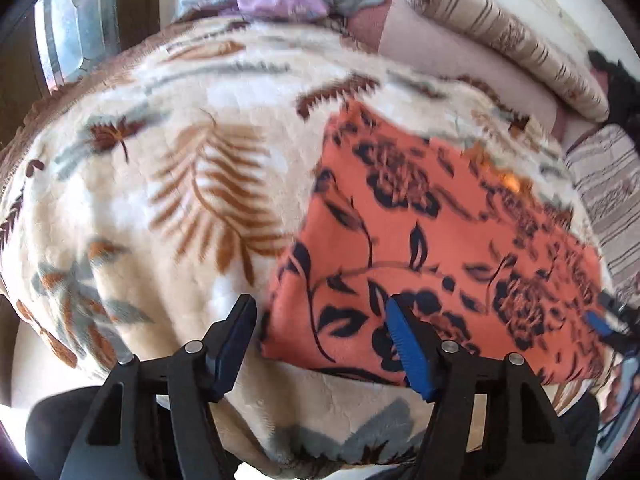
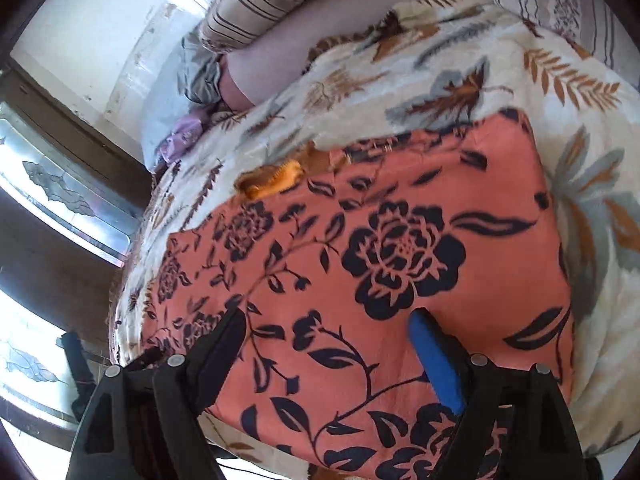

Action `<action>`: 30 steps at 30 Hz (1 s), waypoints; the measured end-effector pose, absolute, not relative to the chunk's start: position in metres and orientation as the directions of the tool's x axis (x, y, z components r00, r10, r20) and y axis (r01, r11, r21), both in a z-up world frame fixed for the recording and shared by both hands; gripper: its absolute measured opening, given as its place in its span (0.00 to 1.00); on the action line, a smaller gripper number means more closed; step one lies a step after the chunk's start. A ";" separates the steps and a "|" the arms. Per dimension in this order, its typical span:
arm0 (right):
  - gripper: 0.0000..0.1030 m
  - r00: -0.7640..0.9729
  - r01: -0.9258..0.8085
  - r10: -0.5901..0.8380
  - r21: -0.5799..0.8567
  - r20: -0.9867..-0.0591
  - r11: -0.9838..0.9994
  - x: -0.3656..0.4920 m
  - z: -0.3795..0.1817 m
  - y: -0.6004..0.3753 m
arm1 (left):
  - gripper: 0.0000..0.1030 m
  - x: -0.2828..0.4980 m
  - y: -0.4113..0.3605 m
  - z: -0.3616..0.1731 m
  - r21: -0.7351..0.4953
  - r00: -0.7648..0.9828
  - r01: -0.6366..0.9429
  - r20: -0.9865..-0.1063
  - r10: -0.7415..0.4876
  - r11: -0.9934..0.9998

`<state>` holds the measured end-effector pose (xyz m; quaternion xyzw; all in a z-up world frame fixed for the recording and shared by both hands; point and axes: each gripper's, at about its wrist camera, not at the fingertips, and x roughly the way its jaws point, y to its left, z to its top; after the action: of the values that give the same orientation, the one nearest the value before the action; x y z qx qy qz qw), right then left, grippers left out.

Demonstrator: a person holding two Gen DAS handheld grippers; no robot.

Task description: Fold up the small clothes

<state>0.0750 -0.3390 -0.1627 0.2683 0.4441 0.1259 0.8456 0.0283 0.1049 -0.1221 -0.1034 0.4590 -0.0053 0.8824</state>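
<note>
Left wrist view: the orange floral cloth (image 1: 432,240) is lying flat on the cream leaf-print blanket (image 1: 160,184) that covers the bed, off to the right side of the frame. The left claw (image 1: 322,316) is spread apart with nothing in it, hanging over the cloth's lower left corner; one finger is over the blanket, the blue-padded one over the cloth. Striped pillows (image 1: 500,36) sit at the back.

Right wrist view: same cloth (image 2: 400,208) fills the middle, with a bit of yellow-orange edge (image 2: 276,180) poking out at its far side. The right claw (image 2: 326,320) is released too, wide apart, both fingers over the cloth and gripping nothing. Picture's a bit blurry.
</note>
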 end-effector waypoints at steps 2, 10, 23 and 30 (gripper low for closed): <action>0.83 0.589 0.020 0.449 0.567 -0.672 0.823 0.073 -0.164 -0.342 | 0.68 0.030 0.116 -0.108 -0.203 0.622 -0.094 -0.777 -0.102 0.975; 0.83 0.587 -0.026 0.472 0.567 -0.658 0.823 0.065 -0.166 -0.346 | 0.22 0.083 0.136 -0.143 -0.291 0.448 -0.139 -0.871 -0.201 0.947; 0.83 0.614 -0.062 0.488 0.578 -0.621 0.814 0.056 -0.169 -0.350 | 0.21 0.227 0.113 -0.136 -0.219 0.450 -0.098 -0.880 -0.153 0.971; 0.83 0.677 -0.074 0.515 0.647 -0.527 0.759 0.045 -0.176 -0.361 | 0.36 0.189 0.126 -0.109 -0.257 0.572 -0.160 -0.811 -0.122 0.953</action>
<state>0.0451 -0.3608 -0.1761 0.3024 0.3642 0.1703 0.8642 0.1894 0.1258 -0.1093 -0.1527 0.4623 0.0109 0.8734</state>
